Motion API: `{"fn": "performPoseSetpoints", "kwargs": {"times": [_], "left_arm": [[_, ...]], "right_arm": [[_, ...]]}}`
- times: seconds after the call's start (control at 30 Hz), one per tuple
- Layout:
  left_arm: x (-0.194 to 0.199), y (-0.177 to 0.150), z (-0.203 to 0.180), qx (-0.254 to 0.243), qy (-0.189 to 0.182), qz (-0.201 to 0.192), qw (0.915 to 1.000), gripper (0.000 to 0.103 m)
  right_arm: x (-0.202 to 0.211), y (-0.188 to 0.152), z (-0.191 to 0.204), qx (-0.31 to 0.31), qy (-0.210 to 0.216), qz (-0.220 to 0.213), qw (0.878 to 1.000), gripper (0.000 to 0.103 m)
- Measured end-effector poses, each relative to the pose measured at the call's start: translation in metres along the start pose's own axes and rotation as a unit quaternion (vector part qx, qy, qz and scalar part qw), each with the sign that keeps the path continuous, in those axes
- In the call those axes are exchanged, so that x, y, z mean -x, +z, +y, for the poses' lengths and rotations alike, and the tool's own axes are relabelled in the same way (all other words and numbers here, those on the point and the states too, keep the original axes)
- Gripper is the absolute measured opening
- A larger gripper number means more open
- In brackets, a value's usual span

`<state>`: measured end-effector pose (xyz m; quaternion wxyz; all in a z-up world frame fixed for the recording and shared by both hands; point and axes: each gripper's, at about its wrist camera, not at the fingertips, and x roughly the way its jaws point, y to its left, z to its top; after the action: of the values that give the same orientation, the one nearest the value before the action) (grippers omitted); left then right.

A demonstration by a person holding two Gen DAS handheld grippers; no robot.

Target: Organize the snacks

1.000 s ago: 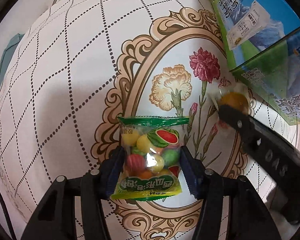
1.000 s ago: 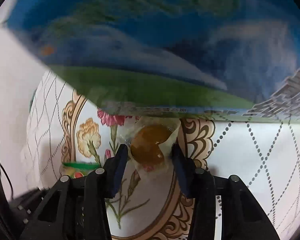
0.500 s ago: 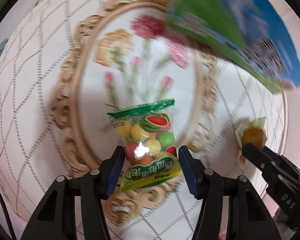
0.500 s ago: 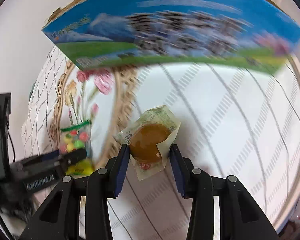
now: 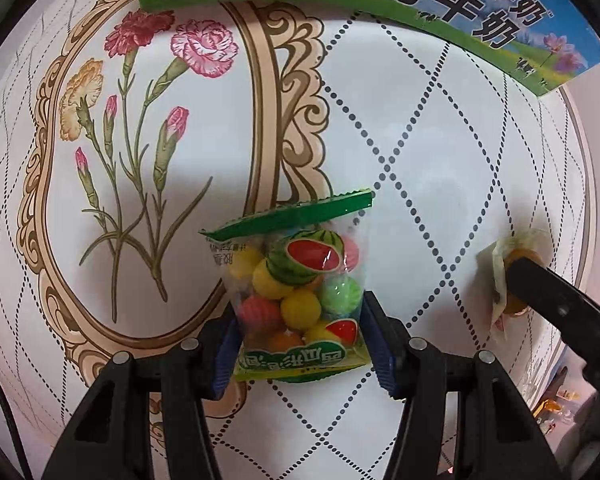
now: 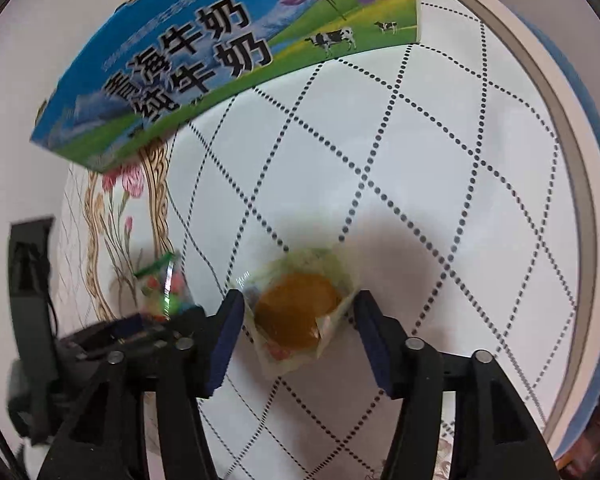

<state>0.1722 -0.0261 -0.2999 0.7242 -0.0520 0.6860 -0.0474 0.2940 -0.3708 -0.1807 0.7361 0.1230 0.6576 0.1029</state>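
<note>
A clear bag of fruit-shaped candies (image 5: 300, 280) with a green top seal hangs over the cloth, and my left gripper (image 5: 300, 340) is shut on its lower half. The same bag (image 6: 162, 284) and left gripper (image 6: 140, 328) show at the left of the right wrist view. A round golden-brown pastry (image 6: 296, 308) in a clear wrapper sits between the fingers of my right gripper (image 6: 298, 320), whose jaws are opening; the blue pads stand at the wrapper's edges without squeezing it. In the left wrist view, a right-gripper finger (image 5: 548, 284) partly covers the pastry (image 5: 516, 256).
A blue and green milk carton box (image 6: 220, 52) stands at the back, also seen as the box (image 5: 420, 0) along the top of the left wrist view. The white quilted tablecloth (image 5: 420, 140) has a floral oval frame (image 5: 148, 140). The round table's rim (image 6: 560, 160) curves along the right.
Both grippers have moved across the cloth, off the floral frame onto the plain quilted area along the box's front. The right jaws have widened off the pastry. The left grip is unchanged.
</note>
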Motion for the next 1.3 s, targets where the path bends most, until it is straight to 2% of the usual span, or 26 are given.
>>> {"fn": "performPoseSetpoints", "kwargs": {"times": [0.07,0.1,0.13,0.23,0.33,0.47,0.53,0.6,0.7,0.77,0.9,0.97,1.0,1.13,1.2,1.3], "left_arm": [[0.000,0.001,-0.004,0.002,0.005,-0.002,1.0000,0.053],[0.002,0.003,-0.007,0.000,0.008,-0.002,1.0000,0.053],[0.006,0.004,-0.006,0.000,0.009,-0.002,1.0000,0.050],[0.016,-0.001,-0.011,0.007,-0.002,-0.002,1.0000,0.049],[0.031,-0.002,-0.016,0.010,-0.012,-0.008,0.9998,0.049],[0.071,0.010,-0.031,0.015,-0.044,-0.031,0.9984,0.049],[0.098,0.021,-0.038,0.014,-0.061,-0.051,0.9967,0.049],[0.131,0.039,-0.041,0.009,-0.073,-0.079,0.9942,0.049],[0.172,0.073,-0.042,0.006,-0.076,-0.121,0.9897,0.049],[0.190,0.091,-0.038,0.003,-0.062,-0.148,0.9871,0.049],[0.203,0.100,-0.021,0.007,-0.037,-0.169,0.9849,0.049],[0.201,0.093,-0.018,0.014,-0.027,-0.161,0.9865,0.049],[0.187,0.086,-0.015,0.017,-0.025,-0.149,0.9883,0.049],[0.124,0.060,0.005,0.048,-0.024,-0.078,0.9955,0.049],[0.092,0.048,0.015,0.065,-0.018,-0.048,0.9966,0.049],[0.056,0.037,0.028,0.086,-0.018,-0.011,0.9961,0.049]], "right_arm": [[-0.008,0.001,0.004,0.012,-0.011,0.002,1.000,0.061],[-0.009,0.001,0.007,0.025,-0.021,-0.004,0.999,0.054],[-0.010,-0.001,0.010,0.041,-0.029,-0.007,0.999,0.052],[-0.004,-0.005,0.018,0.065,-0.032,-0.016,0.997,0.051],[0.005,-0.008,0.021,0.071,-0.016,-0.019,0.997,0.050],[0.034,-0.002,0.018,0.067,0.014,-0.036,0.997,0.050],[0.055,0.006,0.016,0.068,0.029,-0.048,0.996,0.047],[0.080,0.020,0.017,0.070,0.051,-0.066,0.994,0.038],[0.114,0.049,0.028,0.088,0.062,-0.103,0.989,0.037],[0.128,0.071,0.034,0.100,0.064,-0.120,0.986,0.037],[0.113,0.095,0.032,0.098,0.072,-0.081,0.989,0.040],[0.094,0.092,0.026,0.093,0.085,-0.047,0.991,0.049],[0.081,0.087,0.024,0.088,0.095,-0.028,0.991,0.053],[0.028,0.066,0.021,0.065,0.118,0.035,0.990,0.054],[0.011,0.064,0.024,0.059,0.110,0.035,0.992,0.054],[-0.023,0.063,0.032,0.058,0.105,0.063,0.991,0.054]]}}
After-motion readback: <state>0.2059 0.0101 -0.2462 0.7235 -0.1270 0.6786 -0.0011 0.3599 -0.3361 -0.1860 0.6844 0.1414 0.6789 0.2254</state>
